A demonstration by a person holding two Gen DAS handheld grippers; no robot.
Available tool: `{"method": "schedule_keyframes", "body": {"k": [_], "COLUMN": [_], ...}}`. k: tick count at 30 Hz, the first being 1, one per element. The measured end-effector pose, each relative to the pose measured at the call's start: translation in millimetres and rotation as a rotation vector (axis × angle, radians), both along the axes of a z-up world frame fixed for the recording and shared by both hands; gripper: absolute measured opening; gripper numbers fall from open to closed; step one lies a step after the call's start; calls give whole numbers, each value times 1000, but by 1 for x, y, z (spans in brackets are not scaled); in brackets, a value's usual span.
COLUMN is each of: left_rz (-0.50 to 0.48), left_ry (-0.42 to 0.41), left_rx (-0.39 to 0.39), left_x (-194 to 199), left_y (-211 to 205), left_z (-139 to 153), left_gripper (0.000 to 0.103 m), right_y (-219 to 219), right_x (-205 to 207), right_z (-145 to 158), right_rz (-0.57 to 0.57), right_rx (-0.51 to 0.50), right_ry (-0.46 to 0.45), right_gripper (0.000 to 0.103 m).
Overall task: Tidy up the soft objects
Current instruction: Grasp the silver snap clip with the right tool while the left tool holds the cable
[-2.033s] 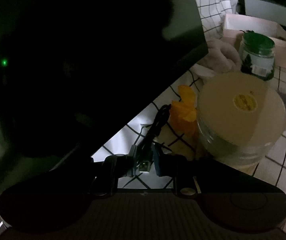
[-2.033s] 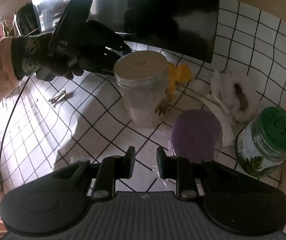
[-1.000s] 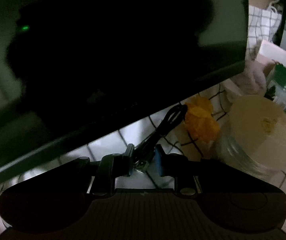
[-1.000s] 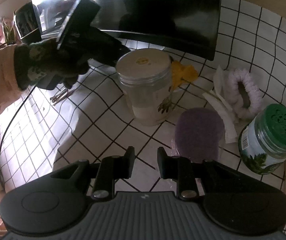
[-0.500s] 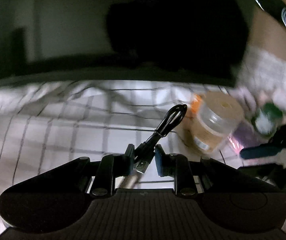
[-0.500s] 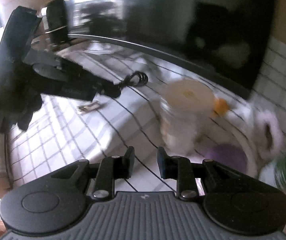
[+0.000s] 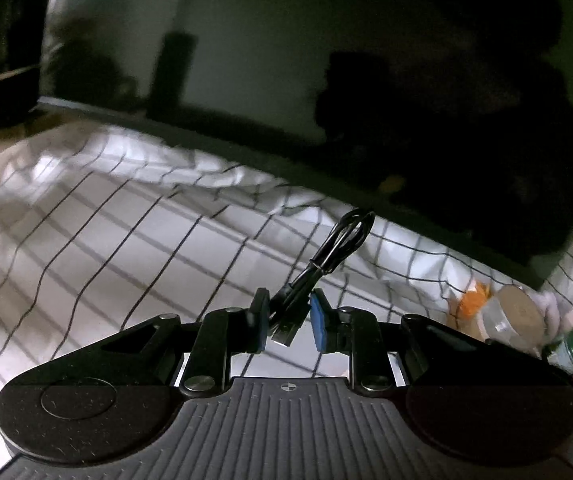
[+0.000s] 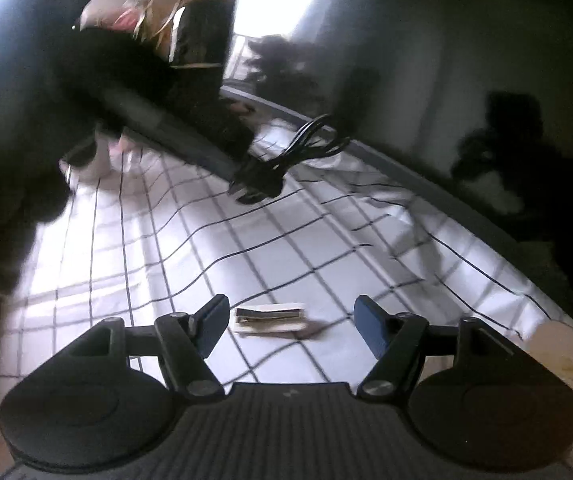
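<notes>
My left gripper (image 7: 287, 322) is shut on a bundled black USB cable (image 7: 328, 250) and holds it above the checked tablecloth (image 7: 126, 240), in front of the dark monitor (image 7: 326, 80). The right wrist view shows the same cable (image 8: 302, 150) held by the left gripper (image 8: 252, 180) further back. My right gripper (image 8: 288, 326) is open and empty, low over a hair clip on a white card (image 8: 268, 317), which lies between its fingers.
A lidded clear jar (image 7: 514, 318), an orange soft thing (image 7: 472, 300) and a green-lidded jar (image 7: 572, 350) stand at the far right in the left wrist view. The jar lid (image 8: 558, 354) shows at the right edge in the right wrist view.
My left gripper has carried the cable leftwards, away from the jars. My right gripper has opened, swung left and come down over the hair clip card.
</notes>
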State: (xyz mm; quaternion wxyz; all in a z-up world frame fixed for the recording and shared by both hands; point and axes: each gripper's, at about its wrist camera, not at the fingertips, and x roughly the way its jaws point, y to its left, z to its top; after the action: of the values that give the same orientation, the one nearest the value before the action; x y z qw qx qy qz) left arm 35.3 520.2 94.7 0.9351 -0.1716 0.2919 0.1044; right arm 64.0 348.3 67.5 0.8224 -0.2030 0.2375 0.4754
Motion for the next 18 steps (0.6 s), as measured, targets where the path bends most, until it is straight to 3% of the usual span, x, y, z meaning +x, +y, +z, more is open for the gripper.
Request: {"method": "schedule_keyframes", "body": {"k": [8, 11, 18], "left_rz": [42, 59, 54], "left_ry": [24, 25, -8], "left_rx": [-21, -34, -54], "left_x": [-13, -14, 1], "left_y": [4, 6, 8], "left_z": [-8, -9, 8], "left_gripper": [25, 25, 25], "right_y": [24, 25, 9], "right_x": [-4, -3, -6], "right_z": [-30, -29, -2], "right_rz": [-11, -2, 14], "right_rx": [-44, -52, -23], "right_ry": [-52, -87, -96], "right_gripper": [67, 51, 51]}}
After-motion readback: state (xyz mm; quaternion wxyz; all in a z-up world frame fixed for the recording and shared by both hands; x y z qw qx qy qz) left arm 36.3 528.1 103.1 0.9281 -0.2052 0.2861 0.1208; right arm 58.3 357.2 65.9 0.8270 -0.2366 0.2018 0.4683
